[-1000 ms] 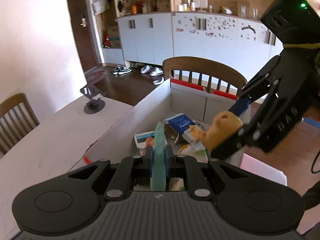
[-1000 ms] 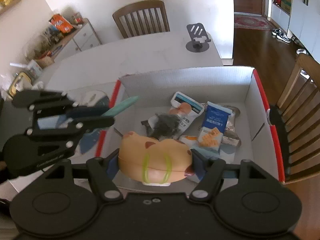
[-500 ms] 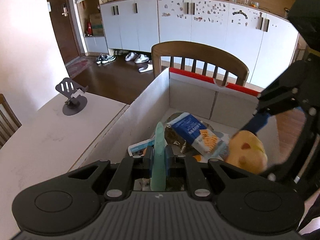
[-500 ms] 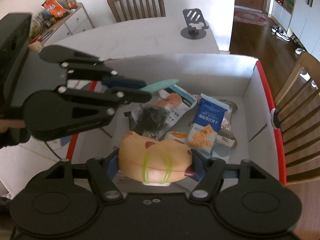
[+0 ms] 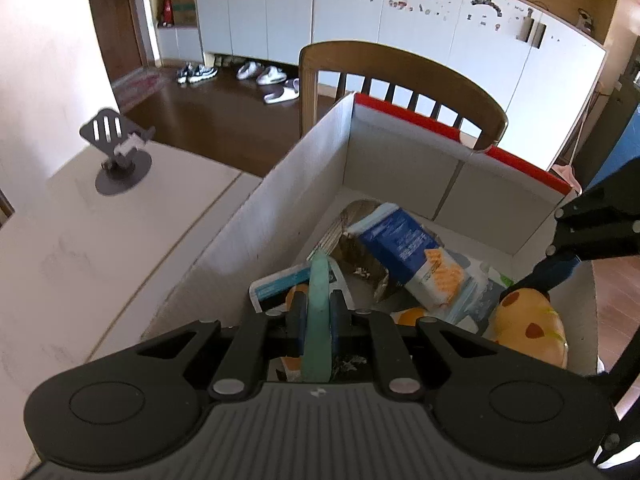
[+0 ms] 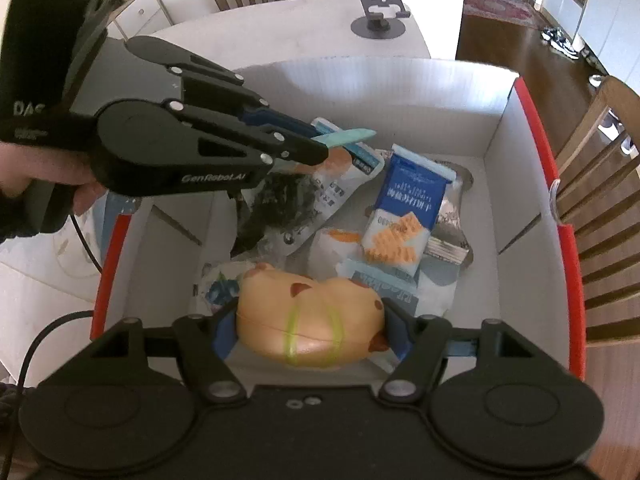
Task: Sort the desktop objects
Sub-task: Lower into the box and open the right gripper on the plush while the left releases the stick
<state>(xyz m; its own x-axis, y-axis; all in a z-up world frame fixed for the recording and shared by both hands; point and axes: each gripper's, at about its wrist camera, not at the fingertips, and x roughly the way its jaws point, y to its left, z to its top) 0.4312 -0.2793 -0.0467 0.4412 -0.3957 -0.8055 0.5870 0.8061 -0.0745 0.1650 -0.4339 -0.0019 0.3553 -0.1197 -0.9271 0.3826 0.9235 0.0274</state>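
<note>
- Two grippers hang over the box (image 6: pixel 496 120), each carrying something, seemingly to drop in with the sorted snacks (image 6: pixel 404 216).
- Left gripper (image 5: pixel 318 320) is almost closed, pinching a thin teal strip (image 5: pixel 318 312) (edge-on, poking past its tips).
- Right gripper (image 6: pixel 312 328) stands wide, clamped on a plump tan toy (image 6: pixel 308 312) low inside the box.

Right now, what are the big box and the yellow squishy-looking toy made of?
The box looks like cardboard: matte white walls with fold creases and a red outer edge. The yellow toy, pinched in the right gripper, looks like smooth soft plastic or foam, slightly shiny; I can't tell which.
</note>
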